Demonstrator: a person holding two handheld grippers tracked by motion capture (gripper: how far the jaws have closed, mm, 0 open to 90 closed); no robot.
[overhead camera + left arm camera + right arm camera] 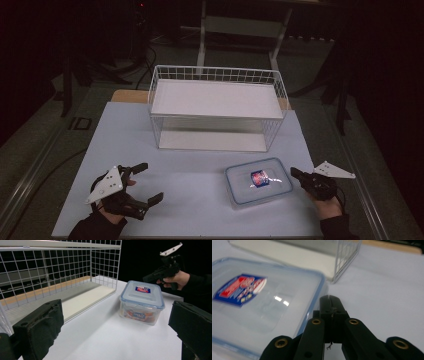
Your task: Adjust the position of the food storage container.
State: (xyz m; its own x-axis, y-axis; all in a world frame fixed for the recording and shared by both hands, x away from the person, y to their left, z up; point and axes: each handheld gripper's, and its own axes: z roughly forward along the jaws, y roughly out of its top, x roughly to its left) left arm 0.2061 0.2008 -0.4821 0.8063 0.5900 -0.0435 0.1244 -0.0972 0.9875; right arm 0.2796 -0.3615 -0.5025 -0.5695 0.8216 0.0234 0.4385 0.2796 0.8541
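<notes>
On the bench (190, 175), right gripper (298, 176), fingers pressed together, nears the box (258, 181); left gripper (148, 184) spread, idle. Approach step; opening needed next.

A white wire basket (217, 107) stands at upper centre of the pale counter (190, 200); a lidded clear box (258, 181) sits lower right, the right claw (296, 174) closed beside it, the left claw (148, 183) spread lower left

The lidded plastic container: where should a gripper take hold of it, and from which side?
Probably across the container's body, on two opposite walls below the lid rim, from above or from the left gripper's side. It sits upright and closed, the flat lid offers no handle, and that gripper's jaws are wide apart.
</notes>
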